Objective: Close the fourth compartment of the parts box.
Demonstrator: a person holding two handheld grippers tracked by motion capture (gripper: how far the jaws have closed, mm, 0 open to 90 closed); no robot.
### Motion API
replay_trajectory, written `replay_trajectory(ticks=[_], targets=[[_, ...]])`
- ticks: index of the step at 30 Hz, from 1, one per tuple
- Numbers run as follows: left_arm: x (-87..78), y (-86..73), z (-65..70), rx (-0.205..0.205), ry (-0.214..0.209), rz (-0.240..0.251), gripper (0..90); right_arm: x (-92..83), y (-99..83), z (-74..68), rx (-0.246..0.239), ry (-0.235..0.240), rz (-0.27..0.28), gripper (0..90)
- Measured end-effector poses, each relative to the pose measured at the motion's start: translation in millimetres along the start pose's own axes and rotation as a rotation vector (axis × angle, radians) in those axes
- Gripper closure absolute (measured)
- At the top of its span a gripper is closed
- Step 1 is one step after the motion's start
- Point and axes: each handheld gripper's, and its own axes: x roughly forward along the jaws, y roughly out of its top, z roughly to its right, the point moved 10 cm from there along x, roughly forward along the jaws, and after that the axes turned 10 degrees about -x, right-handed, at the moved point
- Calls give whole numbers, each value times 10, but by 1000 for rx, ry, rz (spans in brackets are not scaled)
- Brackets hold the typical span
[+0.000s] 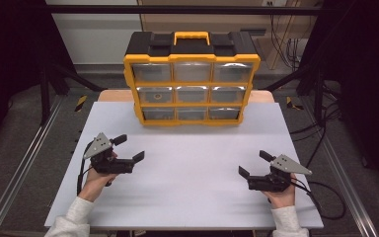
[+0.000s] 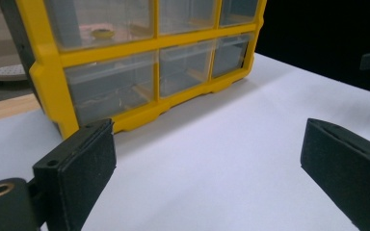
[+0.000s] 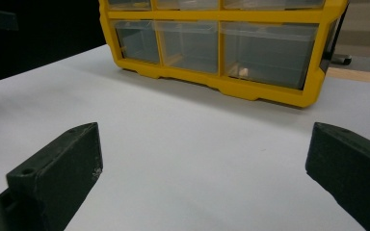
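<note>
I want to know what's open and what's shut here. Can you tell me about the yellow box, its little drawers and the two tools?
Drawer organizer: upright at the table's far edge, carry handle folded down.
Drawers: all nine pushed in, shut.
Left tool: open, holding nothing, apart from the organizer.
Right tool: open, holding nothing, low over the table.

Glossy yellow plastic organizer (image 1: 192,79) with clear plastic drawers (image 1: 192,94); matt white tabletop (image 1: 187,177)

White table (image 1: 187,197); grey floor (image 1: 24,128); metal rails (image 1: 22,163); cables (image 1: 321,133)
</note>
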Motion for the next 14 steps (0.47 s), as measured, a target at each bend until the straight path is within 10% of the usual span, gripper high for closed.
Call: replay_trajectory(ticks=[14], targets=[[-197,-284,-58,14,23,-15,28,2,-7,-1,0,0,-5,0]])
